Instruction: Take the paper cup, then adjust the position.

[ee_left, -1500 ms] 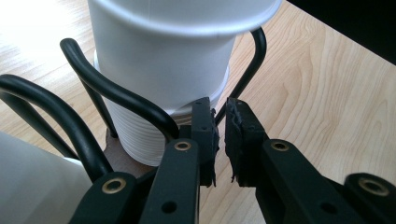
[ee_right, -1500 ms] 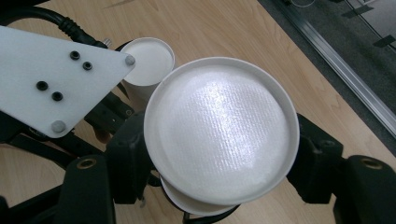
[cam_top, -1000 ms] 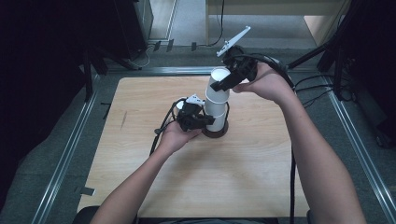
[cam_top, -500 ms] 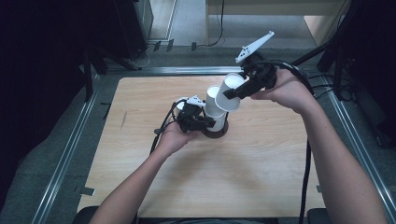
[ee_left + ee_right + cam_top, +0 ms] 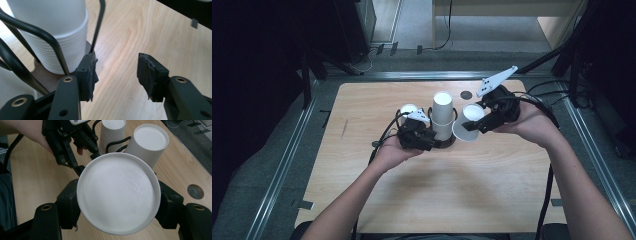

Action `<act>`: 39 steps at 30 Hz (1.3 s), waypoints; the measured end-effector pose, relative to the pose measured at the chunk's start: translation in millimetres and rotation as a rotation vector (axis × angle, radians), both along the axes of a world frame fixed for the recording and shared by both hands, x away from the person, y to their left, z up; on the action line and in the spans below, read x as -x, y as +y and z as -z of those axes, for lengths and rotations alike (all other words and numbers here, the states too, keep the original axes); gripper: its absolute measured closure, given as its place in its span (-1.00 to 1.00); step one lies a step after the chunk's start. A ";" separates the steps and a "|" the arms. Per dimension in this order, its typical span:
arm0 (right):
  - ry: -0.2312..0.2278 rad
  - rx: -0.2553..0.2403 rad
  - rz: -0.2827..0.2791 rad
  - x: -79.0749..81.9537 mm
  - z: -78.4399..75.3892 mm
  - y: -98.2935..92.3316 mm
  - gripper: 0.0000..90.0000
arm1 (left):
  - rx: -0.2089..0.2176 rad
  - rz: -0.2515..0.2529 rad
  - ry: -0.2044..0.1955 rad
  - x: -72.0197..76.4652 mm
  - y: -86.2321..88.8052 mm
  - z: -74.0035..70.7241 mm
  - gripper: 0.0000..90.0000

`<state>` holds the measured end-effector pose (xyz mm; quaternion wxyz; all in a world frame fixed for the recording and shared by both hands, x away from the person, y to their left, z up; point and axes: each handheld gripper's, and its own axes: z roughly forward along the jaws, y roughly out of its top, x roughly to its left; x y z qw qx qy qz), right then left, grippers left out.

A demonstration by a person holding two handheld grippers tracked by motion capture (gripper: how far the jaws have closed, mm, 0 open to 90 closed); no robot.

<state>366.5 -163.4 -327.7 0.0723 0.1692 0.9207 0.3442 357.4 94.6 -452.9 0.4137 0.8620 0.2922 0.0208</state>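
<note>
High view: we log a wooden counter [image 5: 412, 200], a stack of inverted white cups [image 5: 442, 116] in a black wire holder [image 5: 447, 142], a second inverted cup [image 5: 408, 109] behind the left claw [image 5: 428, 139], and 1 cup [image 5: 467, 122] held tilted in the right claw [image 5: 473, 125], just beside the stack. Left gripper view: we note jaws spread, empty, 1 pad [image 5: 90, 75] beside the holder's base. Right gripper view: jaws pinch the cup [image 5: 117, 195] at both sides. We judge 1 cup pulled free; placing it remains.
</note>
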 end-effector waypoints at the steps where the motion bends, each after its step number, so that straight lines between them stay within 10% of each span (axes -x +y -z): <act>1: 0.002 -0.004 -0.006 1.4 3.8 -0.9 -0.28 | 0.000 0.005 -0.002 1.5 0.7 0.1 0.07; 19: 0.064 -0.030 -0.083 18.0 68.4 4.4 -0.28 | -0.020 0.099 -0.032 33.8 27.9 7.9 -0.20; 39: 0.099 -0.027 -0.108 22.1 111.7 27.7 -0.28 | 0.004 0.160 0.017 34.5 37.1 23.5 -0.43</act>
